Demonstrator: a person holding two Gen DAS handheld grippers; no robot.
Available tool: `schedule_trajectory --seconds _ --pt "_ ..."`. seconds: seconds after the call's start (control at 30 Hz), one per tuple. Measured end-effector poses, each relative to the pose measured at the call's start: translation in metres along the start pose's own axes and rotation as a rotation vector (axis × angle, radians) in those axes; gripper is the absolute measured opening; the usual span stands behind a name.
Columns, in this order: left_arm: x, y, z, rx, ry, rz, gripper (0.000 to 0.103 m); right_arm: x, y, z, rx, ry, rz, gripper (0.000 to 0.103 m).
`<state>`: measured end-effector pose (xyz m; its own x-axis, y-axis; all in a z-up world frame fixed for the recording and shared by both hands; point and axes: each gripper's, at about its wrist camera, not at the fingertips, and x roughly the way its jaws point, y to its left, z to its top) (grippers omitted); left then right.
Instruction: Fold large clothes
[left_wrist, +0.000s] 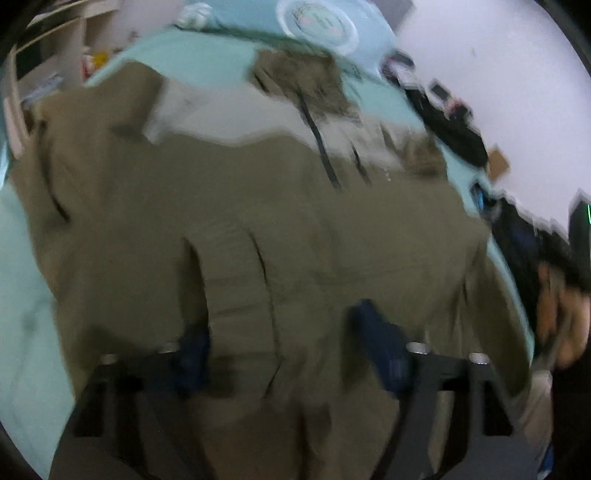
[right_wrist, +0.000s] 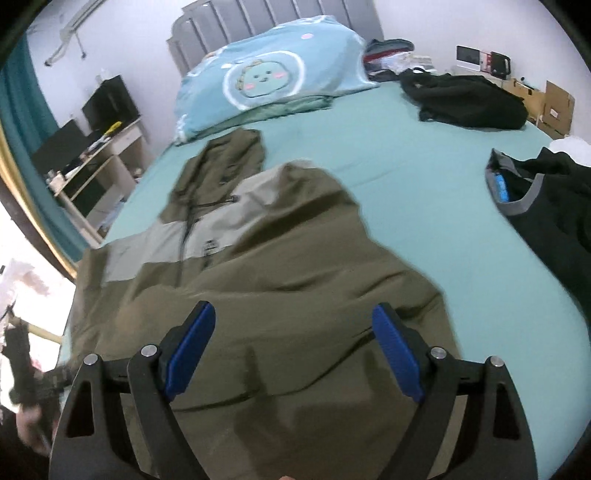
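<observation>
Bed covered in a smooth teal sheet; grey headboard at the far end.

Landmark: the olive hooded jacket, which lies flat on the sheet, front up, hood towards the headboard, pale grey band across the chest, dark drawcords trailing down.

Beyond the hood: a light blue pillow with a cartoon face in a white ring, resting against the headboard.

Far right of the jacket, near the bed's far edge: a heap of black clothing.

Right of the jacket, well apart: a dark garment with a grey collar, partly out of view.

Left wrist view is blurred; same jacket on the same sheet.
</observation>
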<state>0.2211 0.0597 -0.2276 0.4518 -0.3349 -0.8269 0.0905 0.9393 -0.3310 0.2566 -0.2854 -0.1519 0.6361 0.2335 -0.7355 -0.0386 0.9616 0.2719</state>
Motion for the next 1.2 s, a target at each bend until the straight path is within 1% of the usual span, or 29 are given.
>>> schedule_trajectory --seconds 0.07,0.13,0.23,0.3,0.37,0.43,0.5,0.53,0.6,0.67,0.73,0.8,0.87,0.9,0.93,1.0,1.03,1.07,1.1,1.13,1.17,1.2 --pt "0.007 -0.019 -0.024 0.038 0.047 -0.013 0.050 0.008 -0.015 0.002 0.010 0.003 -0.008 0.087" --pt "0.006 -0.036 -0.048 0.075 0.086 -0.030 0.049 0.012 -0.028 0.003 0.007 0.002 -0.007 0.087" --pt "-0.003 -0.053 -0.066 0.101 0.124 -0.033 0.049 0.020 -0.041 0.000 -0.021 0.013 -0.025 0.087" --pt "-0.018 -0.058 -0.073 0.082 0.135 -0.029 0.049 0.026 -0.050 -0.007 -0.028 0.022 -0.034 0.087" --pt "-0.042 -0.055 -0.074 0.032 0.122 -0.025 0.050 0.035 -0.056 -0.016 -0.051 0.068 -0.060 0.087" --pt "-0.064 -0.050 -0.076 -0.018 0.099 -0.007 0.051 0.052 -0.061 -0.028 -0.076 0.161 -0.095 0.087" --pt "-0.089 -0.042 -0.080 -0.083 0.057 0.018 0.065 0.061 -0.065 -0.037 -0.083 0.218 -0.126 0.087" --pt "-0.106 -0.034 -0.081 -0.129 0.015 0.024 0.067 0.061 -0.067 -0.039 -0.081 0.219 -0.130 0.087" --pt "-0.125 -0.025 -0.079 -0.185 -0.058 0.026 0.075 0.058 -0.069 -0.037 -0.074 0.215 -0.130 0.087" --pt "-0.138 -0.015 -0.072 -0.223 -0.145 0.057 0.078 0.055 -0.069 -0.035 -0.072 0.206 -0.141 0.087" --pt "-0.135 -0.007 -0.057 -0.252 -0.187 0.105 0.079 0.054 -0.070 -0.035 -0.079 0.193 -0.159 0.087" --pt "-0.113 -0.003 -0.038 -0.260 -0.183 0.110 0.079 0.051 -0.073 -0.034 -0.054 0.177 -0.156 0.087" --pt "-0.085 -0.004 -0.025 -0.218 -0.132 0.126 0.079 0.047 -0.076 -0.031 -0.032 0.155 -0.150 0.087" --pt "-0.067 -0.008 -0.020 -0.203 -0.092 0.131 0.079 0.043 -0.078 -0.029 -0.021 0.134 -0.157 0.087" --pt "-0.052 -0.010 -0.020 -0.194 -0.050 0.135 0.079 0.038 -0.080 -0.026 -0.013 0.112 -0.165 0.087" --pt "-0.028 -0.017 -0.024 -0.165 0.018 0.113 0.079 0.030 -0.085 -0.020 0.005 0.070 -0.185 0.087" --pt "-0.018 -0.021 -0.026 -0.148 0.043 0.119 0.079 0.027 -0.088 -0.018 0.013 0.053 -0.188 0.087" --pt "-0.010 -0.026 -0.029 -0.123 0.062 0.140 0.079 0.025 -0.091 -0.015 0.024 0.037 -0.184 0.087" --pt "-0.004 -0.031 -0.031 -0.100 0.076 0.144 0.075 0.026 -0.089 -0.012 0.034 0.031 -0.180 0.087" --pt "0.003 -0.036 -0.034 -0.077 0.092 0.133 0.067 0.026 -0.091 -0.009 0.045 0.026 -0.171 0.087" --pt "0.008 -0.042 -0.035 -0.049 0.112 0.129 0.043 0.026 -0.092 -0.008 0.057 0.019 -0.157 0.087" --pt "0.010 -0.047 -0.035 -0.017 0.119 0.146 0.020 0.026 -0.092 -0.007 0.068 0.012 -0.139 0.087"
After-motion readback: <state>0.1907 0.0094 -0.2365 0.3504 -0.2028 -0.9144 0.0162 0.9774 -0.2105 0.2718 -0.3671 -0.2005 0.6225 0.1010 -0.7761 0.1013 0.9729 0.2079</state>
